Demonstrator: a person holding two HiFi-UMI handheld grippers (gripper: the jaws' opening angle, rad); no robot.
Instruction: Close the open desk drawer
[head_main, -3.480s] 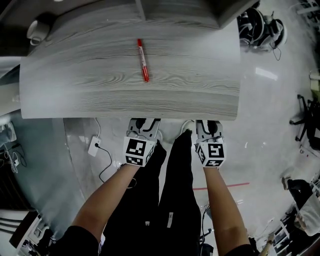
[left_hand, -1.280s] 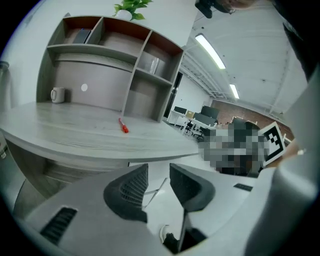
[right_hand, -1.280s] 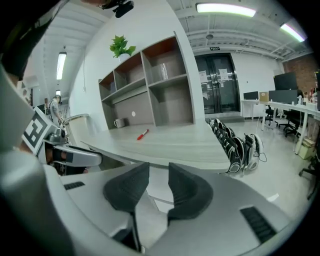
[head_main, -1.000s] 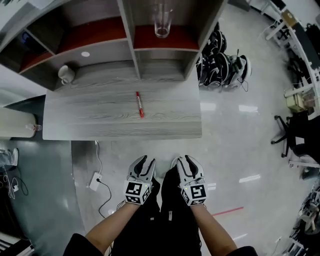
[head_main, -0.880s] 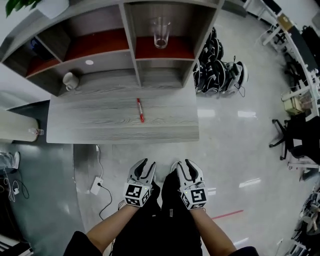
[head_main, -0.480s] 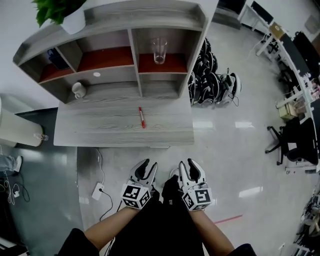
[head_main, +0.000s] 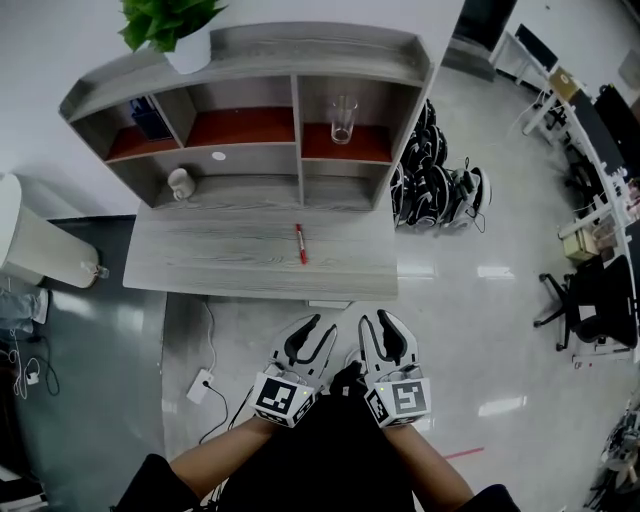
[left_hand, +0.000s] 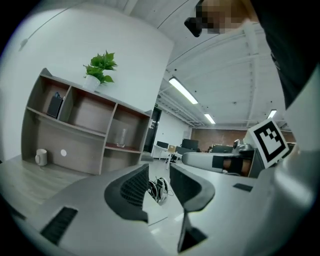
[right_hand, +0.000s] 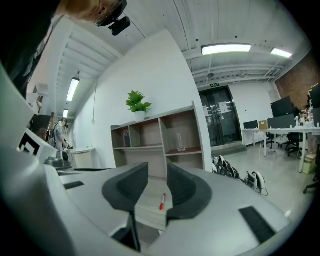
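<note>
The grey wood-grain desk (head_main: 220, 262) with its shelf unit (head_main: 297, 130) stands ahead of me, and no drawer stands pulled out from it. A narrow pale strip (head_main: 329, 303) shows under the desk's front edge; I cannot tell whether it is the drawer front. My left gripper (head_main: 320, 328) and right gripper (head_main: 375, 322) hover side by side close to my body, short of the desk. Both are open and hold nothing. In the left gripper view its jaws (left_hand: 159, 172) frame only floor. The right gripper (right_hand: 157, 172) looks at the desk top.
A red pen (head_main: 301, 243) lies on the desk top. A glass (head_main: 343, 120) and a white mug (head_main: 179, 183) sit in the shelves, with a potted plant (head_main: 172, 25) on top. Bags (head_main: 440, 190) lie right of the desk. A power strip (head_main: 202, 383) and cable lie on the floor.
Both grippers have risen together, still side by side and open. The view has pulled back, so the desk looks smaller and the shelf top with the plant has come into sight.
</note>
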